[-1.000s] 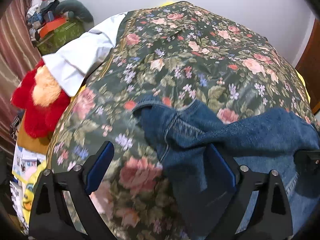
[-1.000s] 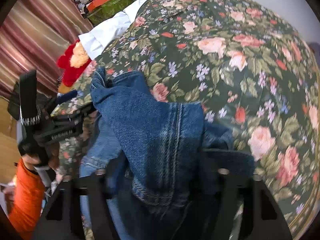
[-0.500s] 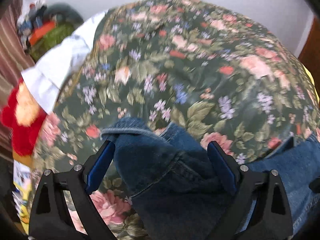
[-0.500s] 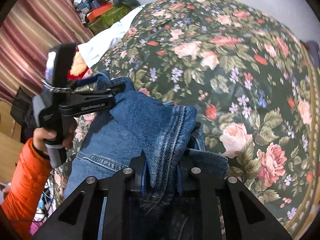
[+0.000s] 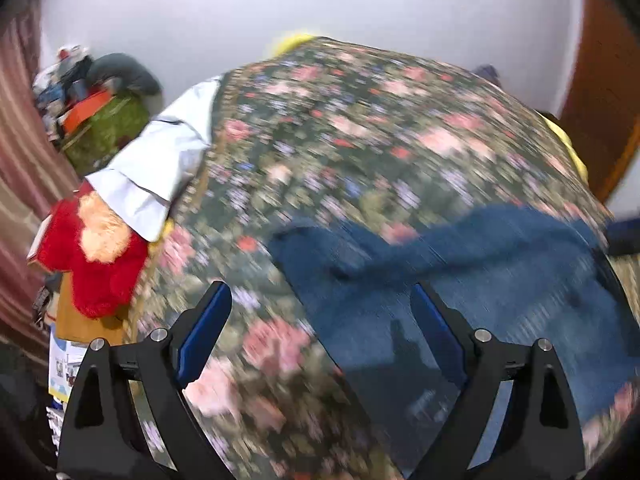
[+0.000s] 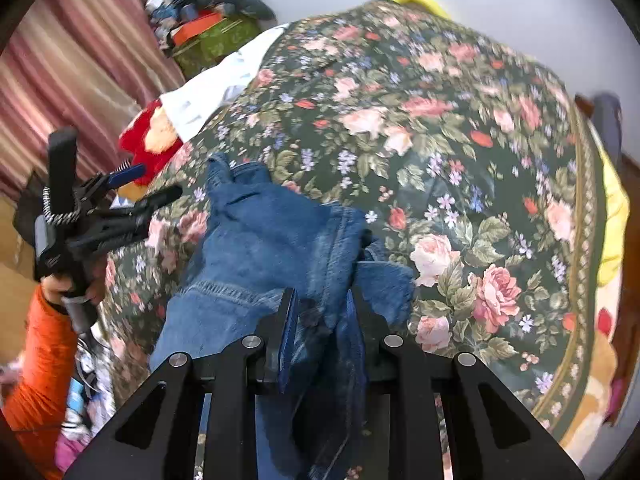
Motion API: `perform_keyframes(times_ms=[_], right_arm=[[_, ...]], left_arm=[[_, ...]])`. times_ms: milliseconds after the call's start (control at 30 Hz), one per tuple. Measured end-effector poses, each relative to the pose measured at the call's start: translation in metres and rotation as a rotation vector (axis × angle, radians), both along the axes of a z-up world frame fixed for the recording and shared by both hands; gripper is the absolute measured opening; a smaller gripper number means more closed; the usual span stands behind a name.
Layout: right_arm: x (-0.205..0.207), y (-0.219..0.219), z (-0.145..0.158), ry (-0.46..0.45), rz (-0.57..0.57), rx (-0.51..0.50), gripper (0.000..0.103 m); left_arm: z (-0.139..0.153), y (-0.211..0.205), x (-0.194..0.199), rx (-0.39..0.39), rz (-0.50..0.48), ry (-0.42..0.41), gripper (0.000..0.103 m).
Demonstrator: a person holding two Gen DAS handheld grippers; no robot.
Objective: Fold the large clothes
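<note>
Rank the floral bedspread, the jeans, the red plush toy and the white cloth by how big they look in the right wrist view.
1. floral bedspread
2. jeans
3 and 4. white cloth and red plush toy: look alike in size, both far away and partly hidden, so unranked.

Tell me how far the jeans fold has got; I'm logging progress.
Done: one part of the jeans already lies doubled over on the floral bedspread. In hand: the right gripper pinches a denim bunch; the left gripper is open, holding nothing. Left: flattening and further folds.
</note>
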State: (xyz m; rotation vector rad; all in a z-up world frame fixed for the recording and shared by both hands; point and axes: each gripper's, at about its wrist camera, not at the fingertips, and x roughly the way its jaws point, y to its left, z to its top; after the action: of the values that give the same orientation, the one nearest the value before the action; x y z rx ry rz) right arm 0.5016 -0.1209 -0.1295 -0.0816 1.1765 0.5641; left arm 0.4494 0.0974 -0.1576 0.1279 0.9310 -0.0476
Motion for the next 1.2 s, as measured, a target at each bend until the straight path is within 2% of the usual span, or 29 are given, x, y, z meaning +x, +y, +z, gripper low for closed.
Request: perform_keyframes(times_ms=[100, 200, 333, 400, 433, 467, 533, 633, 700, 800, 933, 1000, 1067, 1167, 1200], right_arm=[[-0.024, 0.015, 0.013, -0.079, 0.032, -0.008, 0.020], [-0.042, 0.032, 0.009, -0.110, 0.080, -0.052, 0.020], [-0.058, 0.052, -0.029, -0.120, 0.121, -0.273, 0.020], [-0.061, 0.047, -0.043, -0.126, 0.121, -0.292, 0.021], [-0.063, 0.040, -0.043, -0.138, 0.112, -0.268, 0.028], [-0.064, 0.034, -0.042, -0.139, 0.097, -0.264, 0.047], [-0.063, 0.023, -0.040, -0.129, 0.067, -0.260, 0.062], [-0.067, 0.006, -0.038, -0.140, 0.017, -0.276, 0.096], [-0.071, -0.003, -0.036, -0.145, 0.008, -0.264, 0.097], [-0.076, -0.016, -0.035, -0.096, -0.007, -0.229, 0.097], [-0.084, -0.026, -0.026, -0.091, -0.025, -0.202, 0.097], [-0.086, -0.030, -0.018, -0.089, -0.030, -0.170, 0.097], [-0.084, -0.037, -0.011, -0.061, -0.034, -0.097, 0.097], [-0.072, -0.043, -0.010, 0.026, -0.039, 0.040, 0.098], [-0.066, -0.045, -0.013, 0.063, -0.045, 0.076, 0.098]], left_arm=[[-0.011, -0.016, -0.026, -0.037, -0.046, 0.032, 0.092], [-0.028, -0.035, -0.042, -0.007, -0.052, 0.074, 0.092], [-0.038, -0.046, -0.060, 0.044, -0.006, 0.035, 0.092], [-0.039, -0.046, -0.065, 0.038, 0.006, 0.045, 0.092], [-0.038, -0.046, -0.068, 0.034, 0.011, 0.048, 0.092], [-0.037, -0.046, -0.070, 0.033, 0.014, 0.048, 0.092], [-0.036, -0.045, -0.077, 0.024, 0.015, 0.053, 0.092], [-0.033, -0.045, -0.088, 0.025, 0.015, 0.046, 0.092], [-0.032, -0.047, -0.095, 0.041, 0.011, 0.040, 0.092], [-0.028, -0.047, -0.105, 0.063, 0.005, 0.031, 0.092], [-0.023, -0.037, -0.115, 0.077, 0.035, 0.012, 0.092], [-0.020, -0.027, -0.114, 0.053, 0.060, 0.007, 0.092], [-0.020, -0.015, -0.109, -0.008, 0.091, 0.018, 0.092], [-0.033, 0.007, -0.092, -0.171, 0.144, 0.107, 0.092], [-0.041, 0.015, -0.086, -0.251, 0.163, 0.147, 0.092]])
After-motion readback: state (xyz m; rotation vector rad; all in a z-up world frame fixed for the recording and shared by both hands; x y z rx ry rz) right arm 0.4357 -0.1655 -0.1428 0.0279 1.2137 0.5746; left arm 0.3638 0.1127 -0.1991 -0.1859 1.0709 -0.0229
